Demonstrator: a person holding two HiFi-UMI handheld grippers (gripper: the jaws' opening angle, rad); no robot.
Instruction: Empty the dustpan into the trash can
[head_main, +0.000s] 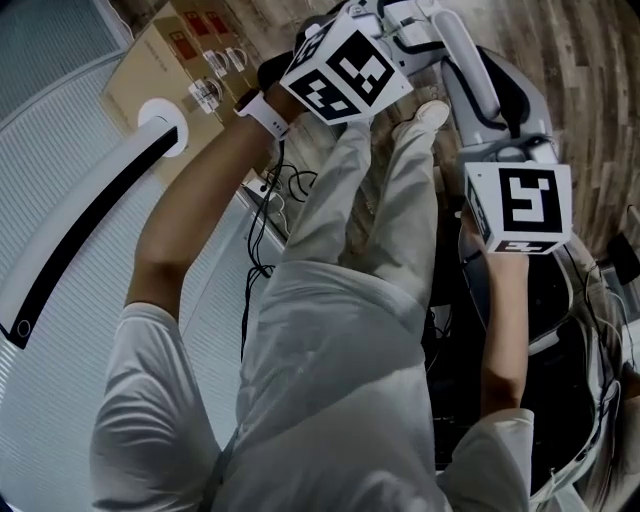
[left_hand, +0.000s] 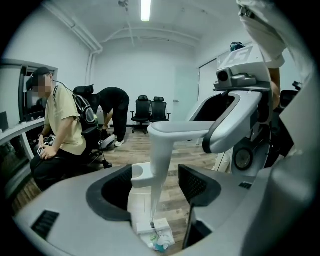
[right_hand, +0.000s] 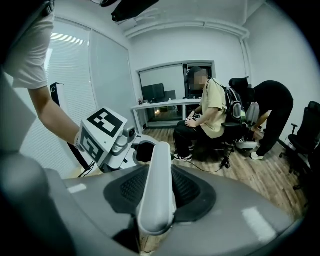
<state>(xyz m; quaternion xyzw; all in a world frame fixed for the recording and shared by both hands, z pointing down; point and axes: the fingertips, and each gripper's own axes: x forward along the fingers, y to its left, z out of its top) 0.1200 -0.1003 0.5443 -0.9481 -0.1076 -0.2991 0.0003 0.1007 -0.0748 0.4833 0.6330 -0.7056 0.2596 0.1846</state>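
A white dustpan handle (left_hand: 159, 165) drops between my left gripper's (left_hand: 155, 187) wide-apart jaws, which stand clear of it on both sides. At its foot lies the dustpan (left_hand: 150, 226), holding paper scraps and wrappers (left_hand: 161, 243). The handle's top bends sideways into my right gripper (right_hand: 157, 185), whose black pads press on the white grip (right_hand: 159, 170). In the head view the left marker cube (head_main: 343, 68) is top centre and the right cube (head_main: 520, 208) lower right. A dark, pale-rimmed container (head_main: 575, 300) under the right hand may be the trash can; I cannot tell.
A person in a yellow shirt (left_hand: 62, 125) sits at the left and another in black (left_hand: 116, 106) bends over behind. Black office chairs (left_hand: 150, 107) stand at the far wall. A cardboard box (head_main: 170, 60), floor cables (head_main: 268, 200) and a curved white panel (head_main: 90, 220) lie left of my legs.
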